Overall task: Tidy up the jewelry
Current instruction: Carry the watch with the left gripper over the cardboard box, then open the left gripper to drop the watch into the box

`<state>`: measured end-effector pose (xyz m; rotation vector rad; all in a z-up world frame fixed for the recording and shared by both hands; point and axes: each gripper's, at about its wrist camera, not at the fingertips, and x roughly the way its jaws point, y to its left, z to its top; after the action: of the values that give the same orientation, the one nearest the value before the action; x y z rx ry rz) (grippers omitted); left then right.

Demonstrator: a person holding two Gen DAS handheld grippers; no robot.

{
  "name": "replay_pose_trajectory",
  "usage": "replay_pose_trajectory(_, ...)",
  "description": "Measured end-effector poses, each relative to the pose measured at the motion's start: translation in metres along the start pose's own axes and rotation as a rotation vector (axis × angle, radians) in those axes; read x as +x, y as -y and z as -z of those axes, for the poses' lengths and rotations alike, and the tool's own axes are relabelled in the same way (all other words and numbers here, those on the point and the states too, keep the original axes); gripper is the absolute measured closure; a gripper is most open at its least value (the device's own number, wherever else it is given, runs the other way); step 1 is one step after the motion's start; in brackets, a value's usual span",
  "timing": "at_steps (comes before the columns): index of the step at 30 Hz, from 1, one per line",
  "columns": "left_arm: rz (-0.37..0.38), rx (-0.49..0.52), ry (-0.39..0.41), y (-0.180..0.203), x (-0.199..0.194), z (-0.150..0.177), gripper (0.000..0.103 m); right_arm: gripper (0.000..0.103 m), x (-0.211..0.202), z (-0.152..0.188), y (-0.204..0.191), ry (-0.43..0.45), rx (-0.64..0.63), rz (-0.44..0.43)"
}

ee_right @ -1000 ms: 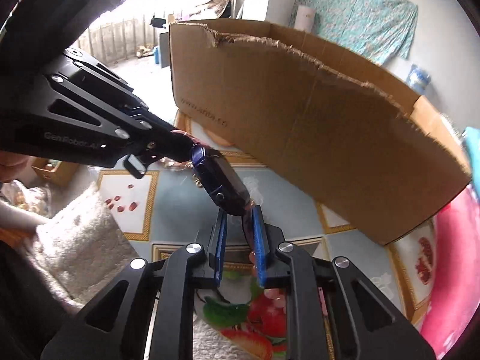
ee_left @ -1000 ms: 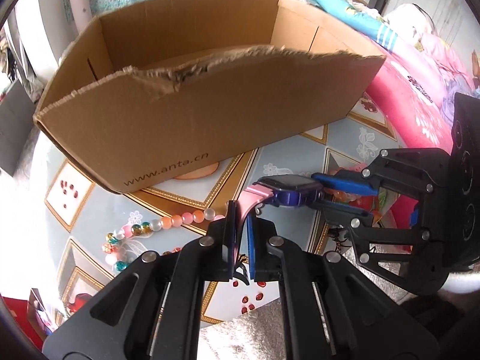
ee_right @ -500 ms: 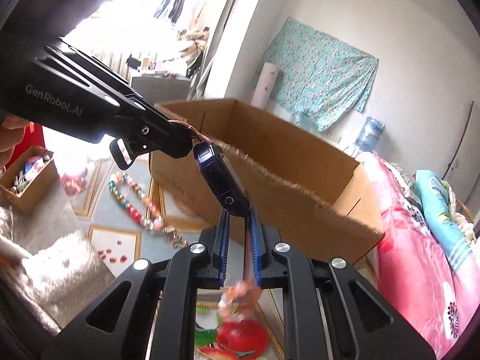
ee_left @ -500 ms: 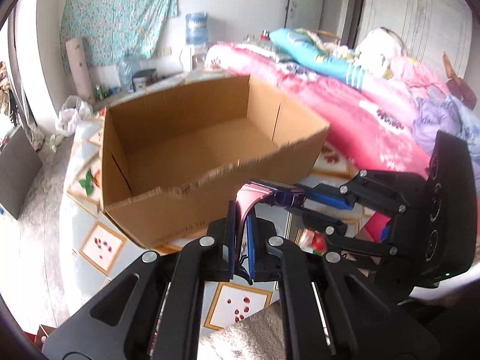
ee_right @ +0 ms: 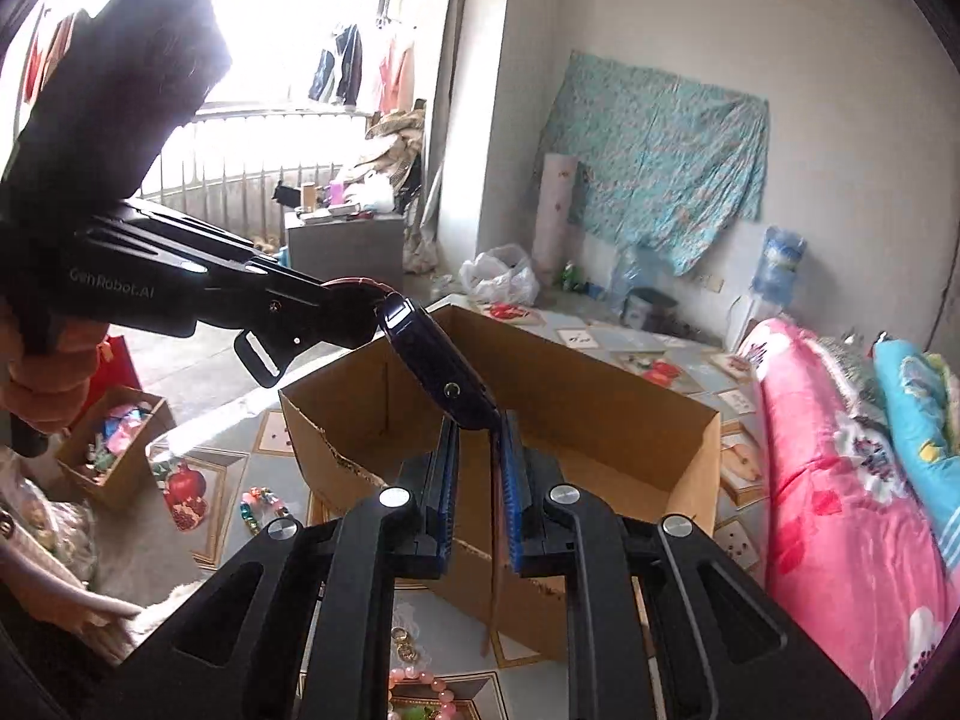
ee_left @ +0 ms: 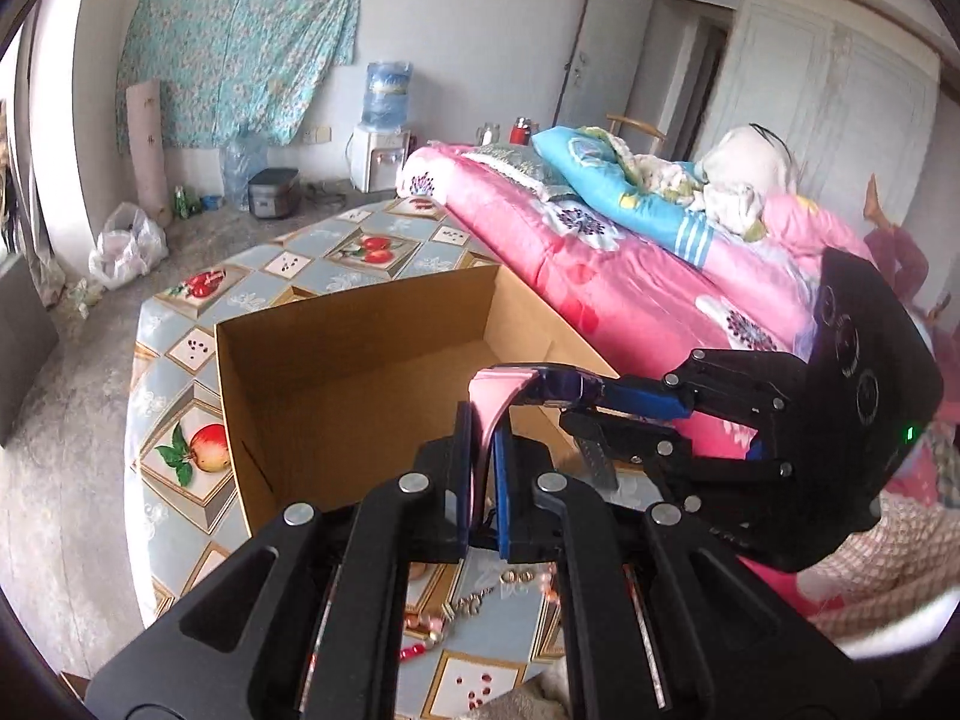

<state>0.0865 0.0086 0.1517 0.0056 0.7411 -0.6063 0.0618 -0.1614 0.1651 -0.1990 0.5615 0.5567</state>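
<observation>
Watch [ee_left: 543, 385] over cardboard box [ee_left: 360, 396] on fruit-print tablecloth [ee_left: 198, 294]; pink bed [ee_left: 600, 264] beside.

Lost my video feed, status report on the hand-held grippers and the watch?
Left hand-held gripper shut on watch strap. Right hand-held gripper shut on other strap. Watch held over open cardboard box. Nothing blocking the box.

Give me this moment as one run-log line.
left gripper: shut on pink strap | right gripper: shut on other strap | watch: held above cardboard box | beads: on table
</observation>
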Motion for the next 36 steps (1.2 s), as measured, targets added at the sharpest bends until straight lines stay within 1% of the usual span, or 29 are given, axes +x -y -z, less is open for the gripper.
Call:
replay_pose_trajectory(1,0.012,-0.030,-0.025,-0.009,0.010,-0.008,0.097,0.089,0.014,-0.008,0.013,-0.064,0.024,-0.063)
replay_pose_trajectory(3,0.035,-0.089,-0.074,-0.027,0.030,-0.020,0.097,0.089,0.036,-0.014,0.033,-0.141,0.066,-0.122)
replay_pose_trajectory(4,0.042,-0.124,-0.112,-0.038,0.045,-0.025,0.097,0.089,0.056,-0.019,0.048,-0.214,0.100,-0.170)
replay_pose_trajectory(6,0.038,-0.160,-0.174,-0.055,0.072,-0.032,0.097,0.089,0.080,-0.024,0.067,-0.295,0.147,-0.214)
replay_pose_trajectory(8,0.022,-0.190,-0.234,-0.071,0.102,-0.035,0.097,0.089,0.110,-0.027,0.084,-0.388,0.174,-0.248)
replay_pose_trajectory(10,0.003,-0.199,-0.277,-0.083,0.127,-0.037,0.097,0.089,0.136,-0.027,0.095,-0.471,0.185,-0.270)
replay_pose_trajectory(11,-0.006,-0.206,-0.307,-0.089,0.141,-0.038,0.097,0.089,0.153,-0.026,0.100,-0.525,0.192,-0.289)
replay_pose_trajectory(13,-0.048,-0.204,-0.361,-0.097,0.164,-0.040,0.096,0.089,0.179,-0.023,0.108,-0.603,0.206,-0.317)
replay_pose_trajectory(14,-0.070,-0.201,-0.385,-0.101,0.173,-0.041,0.096,0.090,0.198,-0.016,0.108,-0.660,0.225,-0.354)
replay_pose_trajectory(15,-0.097,-0.195,-0.408,-0.104,0.180,-0.042,0.090,0.090,0.212,-0.012,0.111,-0.698,0.233,-0.361)
replay_pose_trajectory(16,-0.143,-0.186,-0.426,-0.106,0.186,-0.043,0.079,0.090,0.228,-0.007,0.111,-0.747,0.235,-0.359)
replay_pose_trajectory(17,-0.188,-0.173,-0.426,-0.107,0.188,-0.044,0.072,0.090,0.238,-0.003,0.111,-0.783,0.237,-0.356)
replay_pose_trajectory(18,-0.220,-0.159,-0.409,-0.105,0.185,-0.046,0.061,0.091,0.252,0.001,0.113,-0.848,0.256,-0.349)
replay_pose_trajectory(19,-0.244,-0.142,-0.374,-0.103,0.179,-0.048,0.059,0.098,0.258,0.000,0.113,-0.871,0.251,-0.330)
replay_pose_trajectory(21,-0.233,-0.127,-0.329,-0.099,0.166,-0.049,0.057,0.098,0.266,-0.004,0.111,-0.891,0.198,-0.291)
replay_pose_trajectory(23,-0.235,-0.116,-0.287,-0.096,0.151,-0.048,0.056,0.098,0.274,-0.005,0.113,-0.915,0.199,-0.264)
replay_pose_trajectory(25,-0.239,-0.098,-0.240,-0.090,0.133,-0.045,0.054,0.097,0.279,-0.007,0.115,-0.911,0.180,-0.234)
replay_pose_trajectory(26,-0.244,-0.089,-0.213,-0.087,0.124,-0.042,0.052,0.097,0.280,-0.007,0.117,-0.904,0.184,-0.227)
replay_pose_trajectory(27,-0.246,-0.082,-0.192,-0.086,0.117,-0.040,0.048,0.097,0.282,-0.007,0.118,-0.898,0.185,-0.213)
replay_pose_trajectory(28,-0.255,-0.072,-0.162,-0.084,0.106,-0.036,0.044,0.097,0.282,-0.008,0.119,-0.889,0.177,-0.183)
replay_pose_trajectory(31,-0.293,-0.053,-0.104,-0.079,0.083,-0.025,0.041,0.096,0.279,-0.014,0.119,-0.844,0.165,-0.114)
replay_pose_trajectory(34,-0.303,-0.079,-0.050,-0.081,0.059,-0.011,0.036,0.096,0.268,-0.023,0.117,-0.788,0.175,-0.111)
replay_pose_trajectory(36,-0.299,-0.106,-0.014,-0.083,0.043,-0.002,0.035,0.096,0.259,-0.027,0.109,-0.765,0.164,-0.111)
